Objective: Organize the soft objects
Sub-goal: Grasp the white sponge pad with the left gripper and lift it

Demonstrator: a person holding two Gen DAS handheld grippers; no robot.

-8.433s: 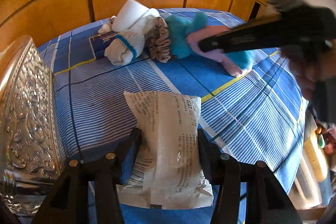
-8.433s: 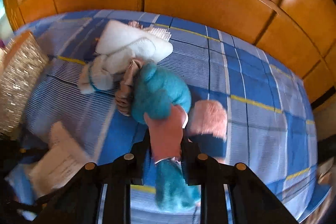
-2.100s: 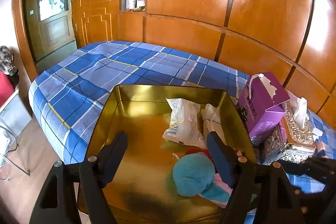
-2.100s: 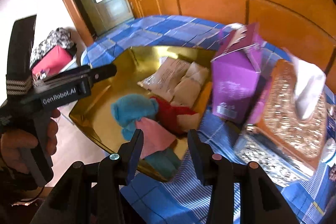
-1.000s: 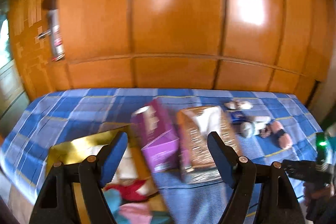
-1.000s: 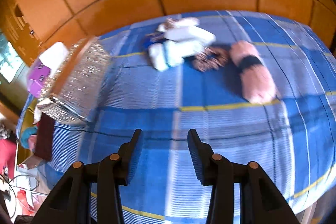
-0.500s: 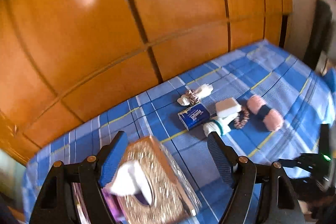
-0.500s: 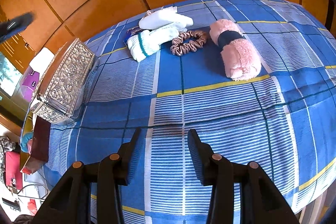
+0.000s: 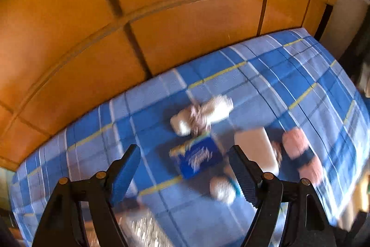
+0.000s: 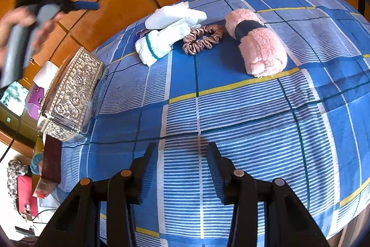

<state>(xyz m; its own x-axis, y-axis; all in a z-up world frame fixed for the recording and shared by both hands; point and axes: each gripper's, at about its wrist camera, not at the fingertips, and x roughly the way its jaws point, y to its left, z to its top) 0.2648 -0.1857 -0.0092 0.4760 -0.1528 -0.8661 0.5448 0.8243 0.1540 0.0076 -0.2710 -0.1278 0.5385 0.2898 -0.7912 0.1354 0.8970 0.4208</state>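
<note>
Right hand-held gripper (image 10: 180, 152) well short of pink towel roll (image 10: 256, 43)

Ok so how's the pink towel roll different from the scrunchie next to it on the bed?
The pink towel roll is a thick, fuzzy cylinder; the scrunchie is a thin, shiny ruffled ring with an open middle.
The towel roll is pale pink with a dark band around it; the scrunchie is a browner rose with no band.
The towel roll is clearly the larger.
Both lie on the blue checked bedspread, close together, and neither is held.
</note>
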